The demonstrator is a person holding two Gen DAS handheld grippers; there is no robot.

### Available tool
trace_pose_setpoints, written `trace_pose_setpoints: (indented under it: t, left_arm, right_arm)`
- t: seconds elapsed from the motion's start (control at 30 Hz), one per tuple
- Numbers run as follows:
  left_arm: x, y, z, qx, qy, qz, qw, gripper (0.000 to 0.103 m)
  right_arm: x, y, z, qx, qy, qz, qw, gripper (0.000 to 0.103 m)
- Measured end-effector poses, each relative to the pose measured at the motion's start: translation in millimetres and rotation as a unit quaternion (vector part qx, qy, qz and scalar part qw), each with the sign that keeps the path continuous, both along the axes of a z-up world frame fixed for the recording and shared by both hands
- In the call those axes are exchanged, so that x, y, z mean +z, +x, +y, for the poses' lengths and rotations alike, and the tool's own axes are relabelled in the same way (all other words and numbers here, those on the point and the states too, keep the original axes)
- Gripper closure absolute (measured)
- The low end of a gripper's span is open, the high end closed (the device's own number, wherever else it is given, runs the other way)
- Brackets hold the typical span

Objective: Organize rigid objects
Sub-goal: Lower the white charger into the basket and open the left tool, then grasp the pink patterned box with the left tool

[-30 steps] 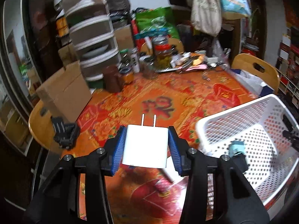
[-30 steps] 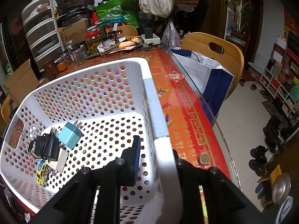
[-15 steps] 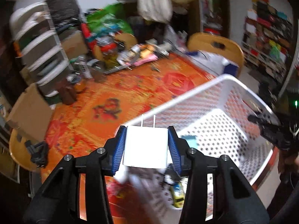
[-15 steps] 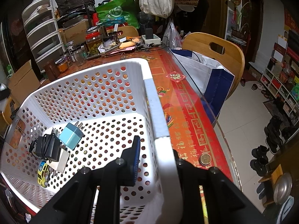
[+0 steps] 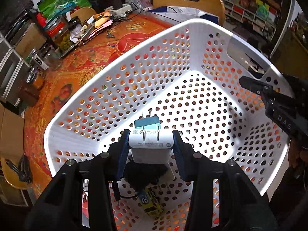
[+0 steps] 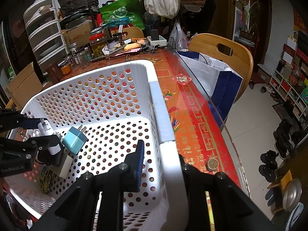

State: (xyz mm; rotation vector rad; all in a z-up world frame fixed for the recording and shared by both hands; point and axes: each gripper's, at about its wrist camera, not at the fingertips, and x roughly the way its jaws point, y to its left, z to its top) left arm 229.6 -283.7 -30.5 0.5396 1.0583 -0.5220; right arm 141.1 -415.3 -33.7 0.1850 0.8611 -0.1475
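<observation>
My left gripper [image 5: 150, 144] is shut on a white plug charger [image 5: 150, 147], prongs pointing away, and hangs inside the white perforated basket [image 5: 123, 61] near its left end. Just beyond it lies a teal plug adapter [image 5: 147, 123]. Below the charger sit a black adapter with a cord [image 5: 142, 175] and a yellow toy car [image 5: 152, 206]. In the right wrist view the left gripper [image 6: 41, 132] holds the white charger [image 6: 47, 132] beside the teal adapter [image 6: 75, 140]. My right gripper [image 6: 161, 163] is shut on the basket's right rim [image 6: 163, 115].
The basket stands on a red patterned tablecloth [image 5: 80, 65] under glass. Jars, papers and a power strip [image 6: 156, 40] crowd the far end. Wooden chairs [image 6: 227, 52], a white and blue bag [image 6: 215, 73] and a coin [image 6: 212, 163] lie to the right. Cardboard boxes [image 5: 9, 130] stand left.
The left gripper carried the white charger from above the tablecloth to the right, over the basket's rim, and down inside it, tilting more steeply. The right gripper kept still on the rim.
</observation>
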Motion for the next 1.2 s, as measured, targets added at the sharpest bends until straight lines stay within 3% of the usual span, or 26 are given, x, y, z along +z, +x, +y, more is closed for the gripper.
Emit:
trace_pose_setpoints:
  t: [0.17, 0.33, 0.43, 0.53, 0.7, 0.8, 0.87, 0.9, 0.97, 1.1, 1.2]
  left_arm:
    - [-22, 6, -17, -0.015, 0.059, 0.029, 0.9977, 0.063]
    - [-36, 7, -24, -0.031, 0.091, 0.044, 0.9944, 0.062]
    - [-44, 8, -26, -0.038, 0.104, 0.064, 0.9918, 0.055]
    - [-43, 11, -22, -0.030, 0.095, 0.070, 0.9926, 0.035]
    - [-12, 6, 4, -0.018, 0.023, 0.052, 0.9982, 0.032]
    - [29, -4, 48, 0.008, -0.051, 0.008, 0.9986, 0.028]
    - [57, -16, 93, 0.046, -0.094, -0.044, 0.9936, 0.006]
    - [66, -21, 116, 0.068, -0.108, -0.072, 0.9892, 0.000]
    - [74, -29, 164, 0.115, -0.124, -0.112, 0.9793, 0.000]
    - [37, -21, 242, 0.199, -0.133, -0.073, 0.9682, 0.000]
    - [-19, -6, 275, 0.250, -0.098, -0.018, 0.9633, 0.001]
  right_arm:
    - [-1, 0, 0, 0.002, 0.003, -0.002, 1.000, 0.084]
    - [-1, -3, -2, 0.004, 0.004, -0.003, 1.000, 0.084]
    - [-1, -2, -2, 0.005, 0.004, -0.002, 1.000, 0.084]
    - [-2, -2, -2, 0.005, 0.004, -0.002, 1.000, 0.084]
    - [-2, -2, -2, 0.004, 0.004, -0.001, 1.000, 0.084]
    - [-1, -4, -2, 0.005, 0.003, 0.001, 1.000, 0.084]
    - [-1, -5, -3, 0.005, 0.003, 0.001, 1.000, 0.084]
    - [-1, -5, -3, 0.005, 0.002, 0.001, 1.000, 0.084]
    - [-1, -5, -3, 0.005, 0.002, 0.001, 1.000, 0.084]
    - [0, -4, -2, 0.006, 0.000, 0.001, 1.000, 0.084]
    - [0, -3, -2, 0.004, 0.000, 0.001, 1.000, 0.084]
